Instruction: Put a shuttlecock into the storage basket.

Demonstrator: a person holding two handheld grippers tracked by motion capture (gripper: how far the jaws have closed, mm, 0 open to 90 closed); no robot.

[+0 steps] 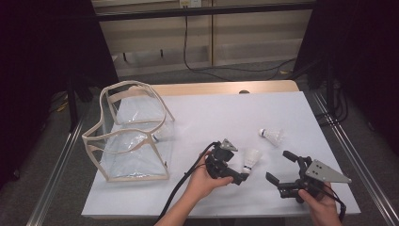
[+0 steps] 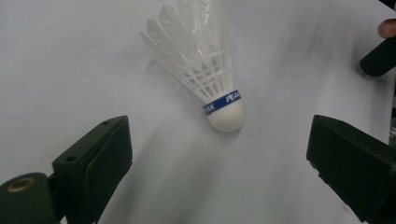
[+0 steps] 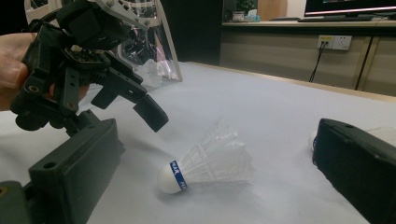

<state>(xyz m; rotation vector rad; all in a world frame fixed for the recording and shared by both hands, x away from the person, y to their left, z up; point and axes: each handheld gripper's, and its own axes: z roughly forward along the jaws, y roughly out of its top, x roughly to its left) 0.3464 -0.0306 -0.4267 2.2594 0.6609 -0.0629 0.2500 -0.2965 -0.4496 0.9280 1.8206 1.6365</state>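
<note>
Here the left gripper (image 1: 237,175) hangs over a white shuttlecock (image 1: 251,160) that lies on its side on the white table (image 1: 221,117), near the front edge and between the two hands. In the left gripper view its two black jaws stand wide apart, one at each lower corner, and the shuttlecock (image 2: 205,74) lies on the table beyond the gap, its round cork nearest the camera and its feathers fanning away; a blue band with white letters rings the cork. The jaws touch nothing and hold nothing. The right gripper (image 1: 282,170) sits just to the right of that shuttlecock, held low by the person's right hand (image 1: 322,207), and its jaws are also spread wide with nothing between them. In the right gripper view the shuttlecock (image 3: 205,161) lies on the table ahead of those open jaws, cork toward the left, with the left gripper (image 3: 140,105) tilted down above it. A second shuttlecock (image 1: 272,135) lies farther back on the table, well apart from both grippers. A clear bag (image 1: 131,136) with beige trim stands open at the left side of the table.
</note>
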